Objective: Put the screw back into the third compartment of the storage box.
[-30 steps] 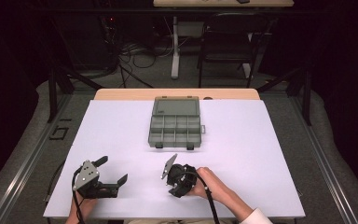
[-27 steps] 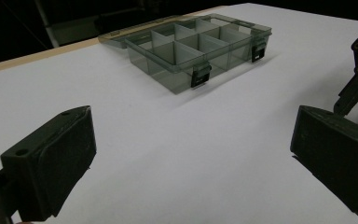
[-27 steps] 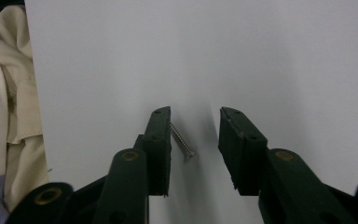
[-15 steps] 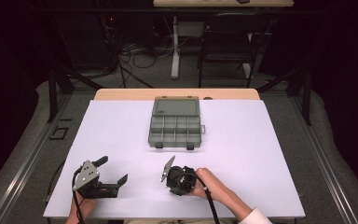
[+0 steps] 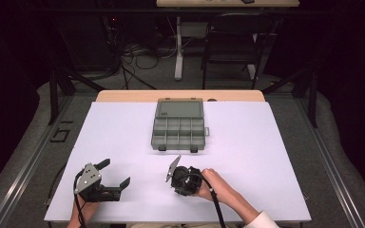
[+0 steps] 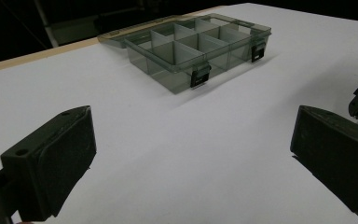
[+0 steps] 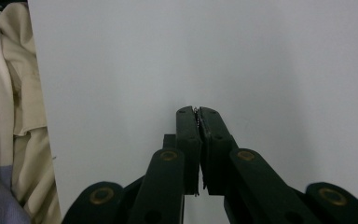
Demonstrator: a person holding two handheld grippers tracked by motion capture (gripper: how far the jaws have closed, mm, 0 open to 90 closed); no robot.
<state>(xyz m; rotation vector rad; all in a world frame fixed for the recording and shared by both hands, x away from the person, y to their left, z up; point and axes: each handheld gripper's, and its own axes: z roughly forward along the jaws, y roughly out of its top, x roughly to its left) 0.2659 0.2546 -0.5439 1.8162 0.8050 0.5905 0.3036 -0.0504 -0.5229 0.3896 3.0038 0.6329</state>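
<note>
A clear grey organizer box [image 5: 178, 130] with several empty compartments lies at the table's middle back, its lid [image 5: 179, 108] folded open behind it. The left gripper view shows the box [image 6: 191, 51] ahead, with two black latches on its near side. My left gripper [image 5: 114, 173] rests at the front left, open, with nothing between its wide-apart jaws [image 6: 191, 154]. At the front middle, a hand holds my right gripper [image 5: 177, 186], tipped down toward the table. Its jaws are shut together [image 7: 198, 112] just above the bare white surface, with nothing clearly held.
The white table top [image 5: 266, 152] stretches wide around the box. Light fabric [image 7: 14, 93] of the person's clothing lies past the table edge in the right gripper view. A chair [image 5: 230, 42] and floor cables stand beyond the far edge.
The right gripper has tipped slightly in the hand. The left gripper and the box have not moved.
</note>
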